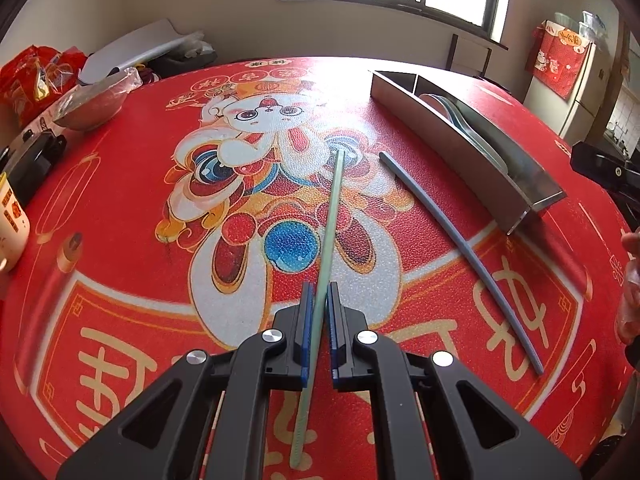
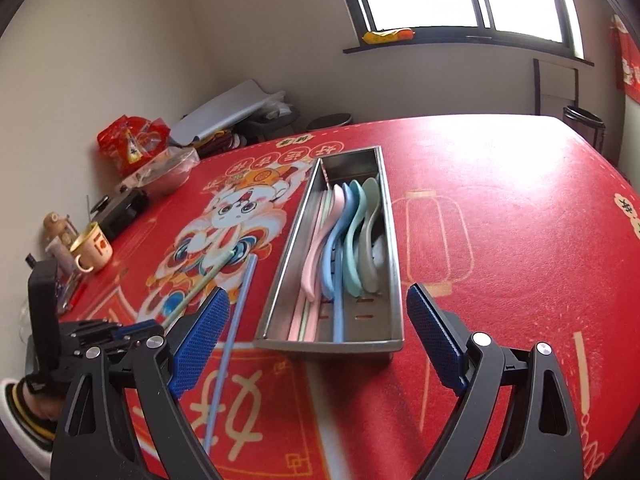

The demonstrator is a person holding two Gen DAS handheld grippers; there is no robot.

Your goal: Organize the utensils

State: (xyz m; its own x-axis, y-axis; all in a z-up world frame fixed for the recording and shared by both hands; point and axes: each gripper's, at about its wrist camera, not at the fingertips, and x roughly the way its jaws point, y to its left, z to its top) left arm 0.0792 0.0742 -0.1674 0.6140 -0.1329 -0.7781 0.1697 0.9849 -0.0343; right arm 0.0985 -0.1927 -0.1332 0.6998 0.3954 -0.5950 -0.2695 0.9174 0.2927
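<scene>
My left gripper [image 1: 319, 296] is shut on a pale green chopstick [image 1: 329, 216] that points away over the red tablecloth; the same gripper [image 2: 132, 330] and green chopstick [image 2: 200, 284] show at the left of the right wrist view. A blue-grey chopstick [image 1: 456, 248] lies loose on the cloth to its right, also seen as a blue chopstick [image 2: 234, 332]. The steel utensil tray [image 2: 276, 280] holds several pastel spoons [image 2: 352, 236] and chopsticks [image 2: 338, 312]. My right gripper [image 2: 316, 328] stands wide open just in front of the tray's near end, holding nothing.
A steel bowl [image 1: 94, 108], red snack bags [image 1: 36, 76] and a black box [image 1: 32, 156] crowd the table's left edge, with a yellow cup [image 2: 92, 250] nearby. A white fridge [image 1: 576, 80] stands at the far right. A striped sleeve [image 2: 24, 408] shows at lower left.
</scene>
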